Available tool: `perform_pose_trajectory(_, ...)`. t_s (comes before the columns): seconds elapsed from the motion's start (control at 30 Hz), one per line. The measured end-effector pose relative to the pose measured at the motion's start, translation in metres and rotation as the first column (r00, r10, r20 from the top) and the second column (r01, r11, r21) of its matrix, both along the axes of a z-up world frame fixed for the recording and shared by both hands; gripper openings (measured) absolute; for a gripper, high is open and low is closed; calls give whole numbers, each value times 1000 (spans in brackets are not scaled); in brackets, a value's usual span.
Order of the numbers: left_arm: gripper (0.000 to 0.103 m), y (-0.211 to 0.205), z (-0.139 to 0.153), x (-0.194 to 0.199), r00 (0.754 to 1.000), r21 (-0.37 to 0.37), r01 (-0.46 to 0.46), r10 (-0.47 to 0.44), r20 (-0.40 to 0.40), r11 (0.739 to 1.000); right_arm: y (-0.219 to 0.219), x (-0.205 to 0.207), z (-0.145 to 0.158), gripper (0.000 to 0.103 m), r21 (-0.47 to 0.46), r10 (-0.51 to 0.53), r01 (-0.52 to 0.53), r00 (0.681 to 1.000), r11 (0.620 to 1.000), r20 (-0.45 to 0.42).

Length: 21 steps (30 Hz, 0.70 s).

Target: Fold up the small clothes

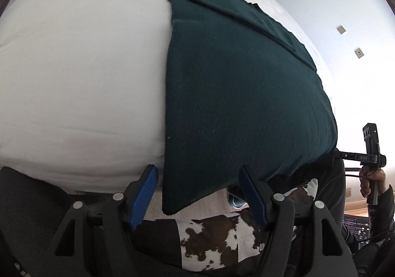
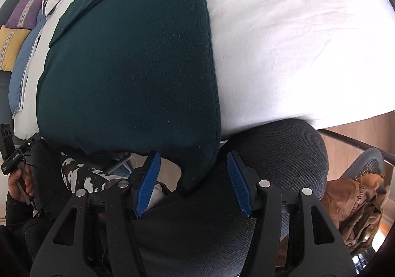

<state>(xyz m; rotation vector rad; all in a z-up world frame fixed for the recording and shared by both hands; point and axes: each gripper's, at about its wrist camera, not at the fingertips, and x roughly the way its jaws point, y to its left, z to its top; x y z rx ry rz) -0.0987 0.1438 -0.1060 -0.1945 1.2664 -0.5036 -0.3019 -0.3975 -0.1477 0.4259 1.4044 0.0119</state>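
Our left gripper (image 1: 198,192) and right gripper (image 2: 193,183) gape empty, each straddling a corner of the folded dark-green knit garment (image 1: 234,94) ahead on the white bed (image 1: 81,67).

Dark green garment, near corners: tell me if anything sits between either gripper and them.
Nothing visible does. The dark green garment lies on the white bed, its near corners overhanging the edge. One corner hangs between the left gripper's open jaws, the other between the right gripper's, neither pressed.
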Motion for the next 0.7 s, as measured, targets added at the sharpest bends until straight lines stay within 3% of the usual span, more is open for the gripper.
perform_pose_trajectory(0.23,70,-4,-25,-8,998,28,-31,33,-51,999,5,14,-3,54,-9,21,-22,998,1000,-59)
perform_pose_trajectory(0.37,67,4,-29,-9,996,7,-55,56,-63,998,8,18,-1,52,-11,25,-26,998,1000,-65)
perform_pose_trajectory(0.4,63,4,-31,-9,996,9,-56,56,-65,998,5,20,-2,46,-10,21,-22,998,1000,-67)
perform_pose_trajectory(0.6,8,12,-33,-11,995,-21,-55,53,-89,998,-18,19,-10,8,-5,-42,42,996,999,-73)
perform_pose_trajectory(0.7,6,7,-27,-17,997,-1,-13,13,-70,1000,-31,13,-1,6,12,-54,55,997,998,-50)
